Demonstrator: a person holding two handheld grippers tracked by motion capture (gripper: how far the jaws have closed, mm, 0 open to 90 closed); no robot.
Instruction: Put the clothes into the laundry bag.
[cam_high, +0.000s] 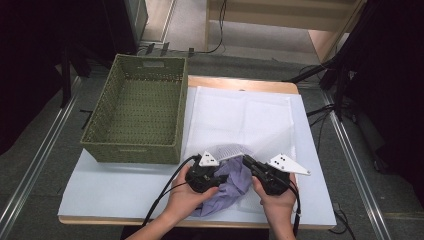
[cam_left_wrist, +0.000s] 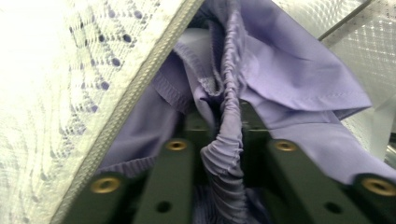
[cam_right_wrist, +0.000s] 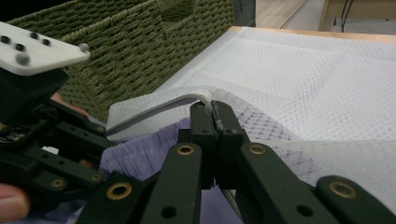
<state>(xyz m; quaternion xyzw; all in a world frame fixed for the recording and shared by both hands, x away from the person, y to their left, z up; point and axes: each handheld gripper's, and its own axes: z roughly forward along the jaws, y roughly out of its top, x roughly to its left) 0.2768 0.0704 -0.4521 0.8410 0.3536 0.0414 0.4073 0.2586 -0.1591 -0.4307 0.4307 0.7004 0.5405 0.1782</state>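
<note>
A white mesh laundry bag (cam_high: 240, 120) lies flat on the table, its mouth at the near end. My right gripper (cam_high: 247, 161) is shut on the bag's zippered rim (cam_right_wrist: 187, 100) and holds it lifted. A purple garment (cam_high: 232, 187) lies partly inside the mouth. My left gripper (cam_high: 222, 175) is shut on the garment's gathered band (cam_left_wrist: 229, 93), just under the raised rim (cam_left_wrist: 140, 88). In the right gripper view the jaws (cam_right_wrist: 214, 109) pinch the rim, with the purple cloth (cam_right_wrist: 135, 156) below and the left gripper's body (cam_right_wrist: 46, 140) close at the left.
A green woven basket (cam_high: 130, 150) stands on the left half of the white table board (cam_high: 115, 185), right beside the bag. Black stands and cables surround the table on the floor. The basket's wall (cam_right_wrist: 130, 51) rises close behind the left gripper.
</note>
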